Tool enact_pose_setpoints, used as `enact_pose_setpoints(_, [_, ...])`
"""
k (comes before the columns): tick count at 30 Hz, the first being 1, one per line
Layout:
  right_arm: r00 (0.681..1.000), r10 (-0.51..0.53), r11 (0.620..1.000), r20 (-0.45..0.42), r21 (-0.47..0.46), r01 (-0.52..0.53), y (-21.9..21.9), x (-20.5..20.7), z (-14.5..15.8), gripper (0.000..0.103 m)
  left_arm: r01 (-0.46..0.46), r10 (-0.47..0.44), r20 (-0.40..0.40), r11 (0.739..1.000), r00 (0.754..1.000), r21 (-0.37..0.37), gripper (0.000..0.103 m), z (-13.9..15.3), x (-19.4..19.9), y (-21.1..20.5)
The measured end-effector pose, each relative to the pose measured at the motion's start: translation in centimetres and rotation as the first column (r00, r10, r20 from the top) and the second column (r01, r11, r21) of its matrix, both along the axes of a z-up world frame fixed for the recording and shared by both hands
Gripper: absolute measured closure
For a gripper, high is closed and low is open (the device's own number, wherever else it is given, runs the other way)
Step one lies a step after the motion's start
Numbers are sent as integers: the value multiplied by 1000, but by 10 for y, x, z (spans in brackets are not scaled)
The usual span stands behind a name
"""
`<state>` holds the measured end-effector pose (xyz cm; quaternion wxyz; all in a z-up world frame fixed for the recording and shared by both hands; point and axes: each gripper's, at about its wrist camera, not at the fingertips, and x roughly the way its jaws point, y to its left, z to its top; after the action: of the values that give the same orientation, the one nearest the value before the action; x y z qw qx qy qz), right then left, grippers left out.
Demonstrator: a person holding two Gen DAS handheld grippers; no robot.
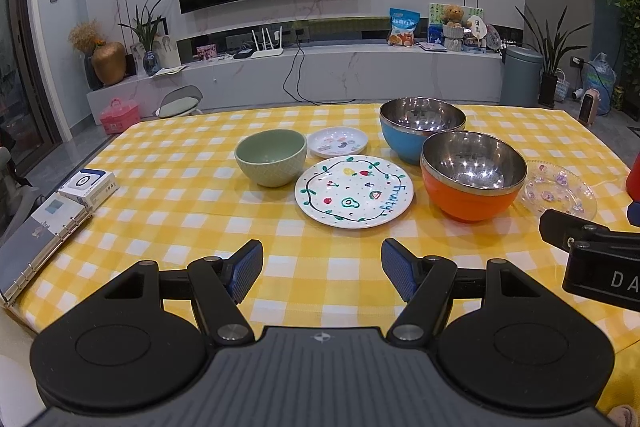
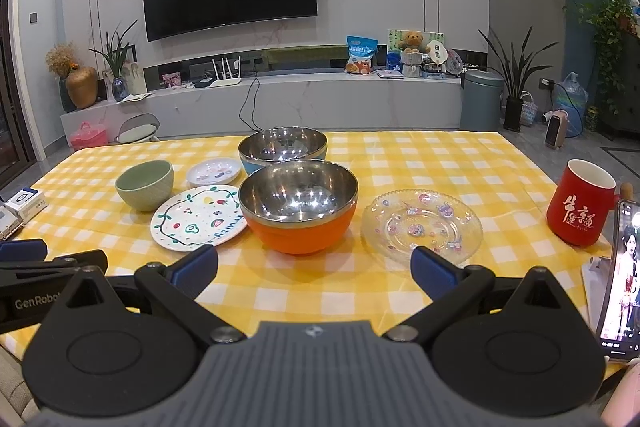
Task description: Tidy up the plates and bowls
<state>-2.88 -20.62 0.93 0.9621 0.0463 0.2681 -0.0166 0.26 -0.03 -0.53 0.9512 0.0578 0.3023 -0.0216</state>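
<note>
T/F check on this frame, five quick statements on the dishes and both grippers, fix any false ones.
1. The left gripper and the right gripper are both open and hold nothing. True.
2. The steel-lined orange bowl is nested inside the steel-lined blue bowl. False: they stand apart as two bowls, the orange one nearer the cameras.
3. The clear glass plate with small prints lies between the orange bowl and the red mug with gold characters. True.
4. The pale green ceramic bowl sits on the white plate lettered "fruity". False: it stands beside it on the yellow checked tablecloth.
5. The small white printed dish holds food. False: it looks empty.
</note>
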Motion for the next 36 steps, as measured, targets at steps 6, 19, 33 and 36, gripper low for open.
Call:
enact_pose_setpoints(6, [1000,0,1000,-2,-1,0,0,0,-1,3,1,-1,-3,1000,1000,0,23,0,0,0])
enact_pose_setpoints(19, [1000,-6,1000,-6,2,6,-3,-1,-3,3,2,-2,-8,1000,1000,-7,23,-3,0,-1])
enact_pose_setpoints(33, [1000,-12,1000,-13,4,13,-3,0,-3,3,3,-3,-8,1000,1000,-8,23,-4,-1,-2])
enact_pose_setpoints(36, [1000,-13,1000,-17,4,13,-3,0,-3,3,3,-4,-9,1000,1000,-8,23,-4,0,-1])
